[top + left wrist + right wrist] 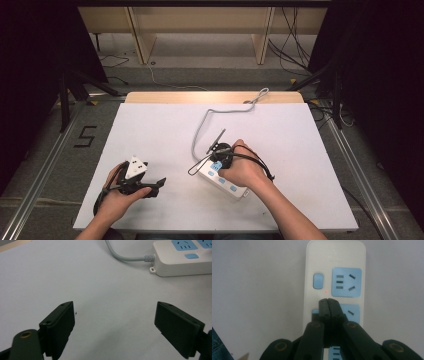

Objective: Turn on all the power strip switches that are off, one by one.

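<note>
White plastic power strip [334,277], a long rounded-corner block with pale blue socket faces and a pale blue rounded switch [318,281], lies flat on the smooth white desk [150,130], and everything else sits around it. A tiny red light [326,292] glows just below that switch. Its grey ribbed cable [200,127] leaves one end of the strip and curves away toward the desk's far wooden edge. The right gripper [328,301] stands directly over the strip, its matte black fingers pressed together with nothing between them, tips sitting at the strip's surface between the first and second sockets; whether they touch it I cannot tell. The left gripper [115,320] rests well to the left of the strip, its flat black fingers spread wide and empty above bare desk, a mounting tab [152,270] of the strip showing beyond them.
</note>
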`<action>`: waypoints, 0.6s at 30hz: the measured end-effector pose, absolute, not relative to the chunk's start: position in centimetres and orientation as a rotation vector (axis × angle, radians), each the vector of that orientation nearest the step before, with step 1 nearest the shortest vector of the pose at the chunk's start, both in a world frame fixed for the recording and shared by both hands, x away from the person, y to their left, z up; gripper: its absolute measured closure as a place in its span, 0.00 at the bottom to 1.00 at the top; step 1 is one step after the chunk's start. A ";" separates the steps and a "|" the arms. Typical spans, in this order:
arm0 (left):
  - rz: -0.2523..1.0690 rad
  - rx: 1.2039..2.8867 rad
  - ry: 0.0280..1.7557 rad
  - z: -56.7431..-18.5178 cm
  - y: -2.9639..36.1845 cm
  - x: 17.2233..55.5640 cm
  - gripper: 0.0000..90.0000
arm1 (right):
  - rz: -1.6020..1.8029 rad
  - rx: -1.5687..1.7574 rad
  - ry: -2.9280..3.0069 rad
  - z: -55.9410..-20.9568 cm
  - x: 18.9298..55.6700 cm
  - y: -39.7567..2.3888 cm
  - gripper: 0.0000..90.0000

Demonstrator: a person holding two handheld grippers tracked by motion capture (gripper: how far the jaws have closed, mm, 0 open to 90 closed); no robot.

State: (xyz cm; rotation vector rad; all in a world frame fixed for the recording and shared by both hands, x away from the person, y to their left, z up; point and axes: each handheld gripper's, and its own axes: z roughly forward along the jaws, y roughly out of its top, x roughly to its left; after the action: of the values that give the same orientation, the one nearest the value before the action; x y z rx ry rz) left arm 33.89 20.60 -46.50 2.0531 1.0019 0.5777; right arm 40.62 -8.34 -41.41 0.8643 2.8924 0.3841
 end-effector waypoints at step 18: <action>0.577 2.051 1.005 -46.5 20.6 33.9 0.18 | 0.349 0.882 2.911 -41.7 39.8 -9.6 1.00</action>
State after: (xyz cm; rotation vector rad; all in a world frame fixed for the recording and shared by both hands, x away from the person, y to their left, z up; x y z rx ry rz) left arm 33.89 20.60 -46.50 2.0505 1.0051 0.5774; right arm 39.76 -9.64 -41.66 0.8821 2.9114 0.3488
